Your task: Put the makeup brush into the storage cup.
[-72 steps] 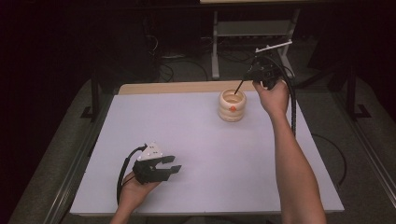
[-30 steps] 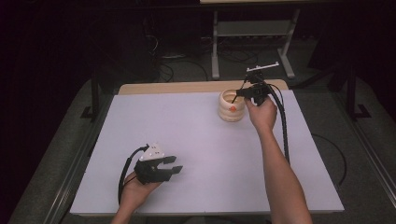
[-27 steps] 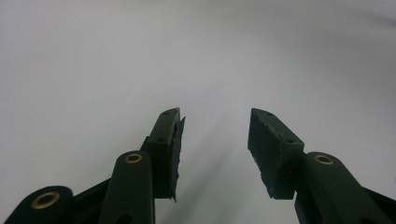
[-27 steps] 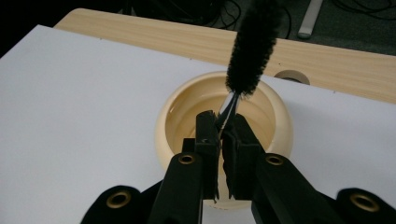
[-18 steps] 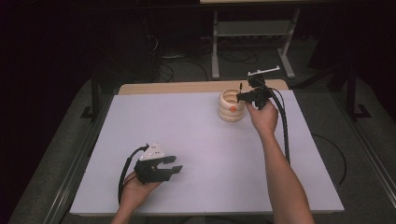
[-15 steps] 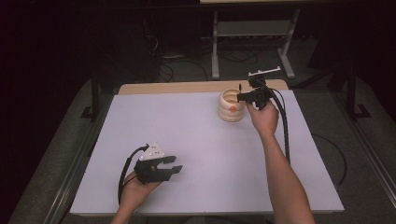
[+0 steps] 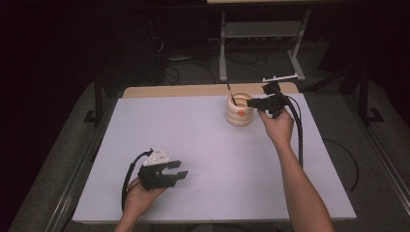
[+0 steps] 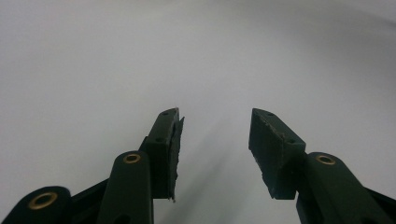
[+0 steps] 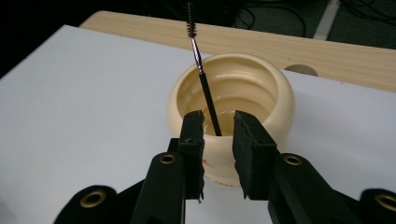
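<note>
Cream ribbed pot (image 9: 232, 108) at the far right holds a thin black brush (image 9: 201, 70); right gripper (image 9: 218, 126), jaws just opening narrowly, grips nothing; left gripper (image 7: 178, 169), near left, half-open, empty.

A white sheet (image 7: 203, 145) is covering the bench (image 7: 193, 90), whose pale wooden edge is showing along the far side. Grey carpet (image 7: 377, 159) is lying around it. Behind, in near darkness, cables (image 7: 169, 72) are trailing beside what is probably a metal stand (image 7: 261, 34).
</note>
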`<state>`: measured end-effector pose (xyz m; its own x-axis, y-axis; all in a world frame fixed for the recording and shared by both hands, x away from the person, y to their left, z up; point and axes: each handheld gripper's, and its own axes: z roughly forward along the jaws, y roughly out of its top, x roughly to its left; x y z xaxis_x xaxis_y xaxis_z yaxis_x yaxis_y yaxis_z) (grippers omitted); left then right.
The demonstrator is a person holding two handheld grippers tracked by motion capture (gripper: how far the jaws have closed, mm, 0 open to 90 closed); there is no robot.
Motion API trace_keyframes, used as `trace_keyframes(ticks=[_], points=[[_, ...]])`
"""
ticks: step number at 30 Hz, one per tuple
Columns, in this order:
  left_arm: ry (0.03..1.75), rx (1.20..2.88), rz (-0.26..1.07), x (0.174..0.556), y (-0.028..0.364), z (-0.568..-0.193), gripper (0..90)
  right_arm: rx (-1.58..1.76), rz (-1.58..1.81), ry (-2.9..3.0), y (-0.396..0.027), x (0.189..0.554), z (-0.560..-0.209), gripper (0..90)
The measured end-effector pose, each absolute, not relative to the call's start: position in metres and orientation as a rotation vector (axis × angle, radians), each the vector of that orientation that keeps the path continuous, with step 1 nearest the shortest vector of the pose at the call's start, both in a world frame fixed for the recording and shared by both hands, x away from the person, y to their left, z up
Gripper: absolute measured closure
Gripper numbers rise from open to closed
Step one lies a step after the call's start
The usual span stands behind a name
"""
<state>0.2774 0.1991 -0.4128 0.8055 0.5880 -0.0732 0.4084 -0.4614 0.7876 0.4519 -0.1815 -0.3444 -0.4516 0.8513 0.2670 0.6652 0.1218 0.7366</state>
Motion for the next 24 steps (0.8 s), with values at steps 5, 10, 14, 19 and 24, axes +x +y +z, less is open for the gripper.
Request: trace_keyframes(ticks=[5,10,14,19,24], points=[[0.737,2.12,0.264,0.278,0.2,-0.413,51.7,1.48,1.249,2.18,-0.185,0.445,-0.344,69.4],[0.745,2.113,0.271,0.278,0.201,-0.413,49.9,1.449,1.251,2.212,-0.185,0.44,-0.348,66.0],[0.763,2.102,0.272,0.278,0.203,-0.413,47.7,1.402,1.237,2.265,-0.182,0.43,-0.355,60.4],[0.774,2.092,0.281,0.279,0.205,-0.412,46.5,1.364,1.241,2.284,-0.182,0.424,-0.359,58.0],[0.78,2.091,0.29,0.28,0.207,-0.412,44.7,1.346,1.246,2.298,-0.183,0.418,-0.364,54.9]])
